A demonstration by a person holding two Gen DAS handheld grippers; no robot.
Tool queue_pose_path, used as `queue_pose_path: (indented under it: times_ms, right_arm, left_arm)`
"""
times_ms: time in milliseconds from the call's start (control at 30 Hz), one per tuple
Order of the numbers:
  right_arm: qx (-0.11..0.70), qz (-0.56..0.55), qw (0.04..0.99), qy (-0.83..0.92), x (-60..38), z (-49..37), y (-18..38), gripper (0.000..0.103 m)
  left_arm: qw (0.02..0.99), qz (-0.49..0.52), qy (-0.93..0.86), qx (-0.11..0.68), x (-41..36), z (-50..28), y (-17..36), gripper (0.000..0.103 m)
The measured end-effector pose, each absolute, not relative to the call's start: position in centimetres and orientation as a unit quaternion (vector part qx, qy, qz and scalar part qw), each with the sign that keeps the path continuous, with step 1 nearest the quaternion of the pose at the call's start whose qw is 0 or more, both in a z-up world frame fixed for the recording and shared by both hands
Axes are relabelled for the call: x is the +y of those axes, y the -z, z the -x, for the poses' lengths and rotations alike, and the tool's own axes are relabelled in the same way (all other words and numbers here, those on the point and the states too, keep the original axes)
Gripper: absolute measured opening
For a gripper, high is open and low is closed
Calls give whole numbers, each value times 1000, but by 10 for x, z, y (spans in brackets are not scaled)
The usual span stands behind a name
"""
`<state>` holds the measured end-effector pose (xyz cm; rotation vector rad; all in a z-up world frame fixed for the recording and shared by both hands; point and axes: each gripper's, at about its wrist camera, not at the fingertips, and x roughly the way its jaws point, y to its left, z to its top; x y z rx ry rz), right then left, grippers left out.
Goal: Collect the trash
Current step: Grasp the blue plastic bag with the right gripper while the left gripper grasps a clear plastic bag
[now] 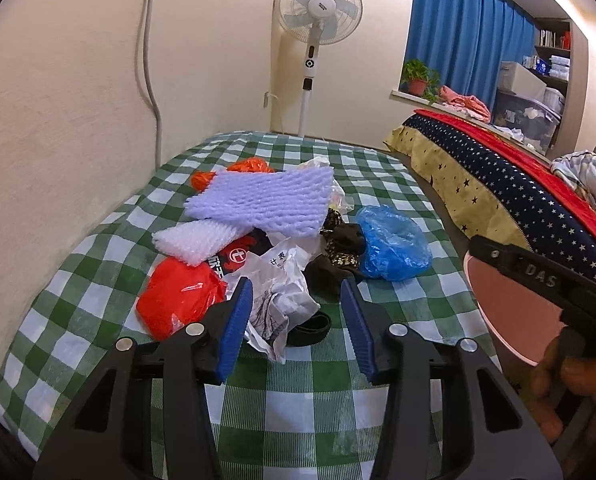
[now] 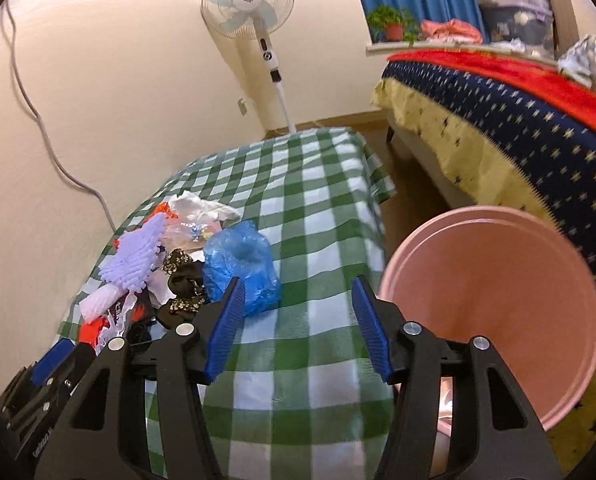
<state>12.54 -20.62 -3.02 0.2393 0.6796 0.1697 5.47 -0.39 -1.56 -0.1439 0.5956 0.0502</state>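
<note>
Left gripper point(image 1: 295, 320) sits parted around the crumpled white printed paper point(image 1: 275, 300), pads not clearly pressing. Right gripper point(image 2: 298, 320) is empty, with the crinkled blue plastic bag point(image 2: 239, 270) just beyond its left finger.

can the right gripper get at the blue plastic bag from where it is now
Probably yes. The right gripper is open and empty, and the blue plastic bag lies just ahead by its left finger, at the pile's near edge with nothing on top.
</note>
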Motion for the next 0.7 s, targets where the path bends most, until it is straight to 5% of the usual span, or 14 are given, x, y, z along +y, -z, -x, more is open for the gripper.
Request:
queue_pose_path:
  times_ms: [367,500,700]
  right_arm:
    - [378,-157,905,-118,-188,-160,59,56]
    - [386,-161,899,-128,-182,-167,64,54]
    - [396,-164,891,-149,-178,-171,68,11]
  left_arm:
    - [947,66,-31,313,-3,-68,24,45]
    - [944,63,-33,323,-3,-70,28,35]
    - [942,63,-30,327,-2,-72,28,23]
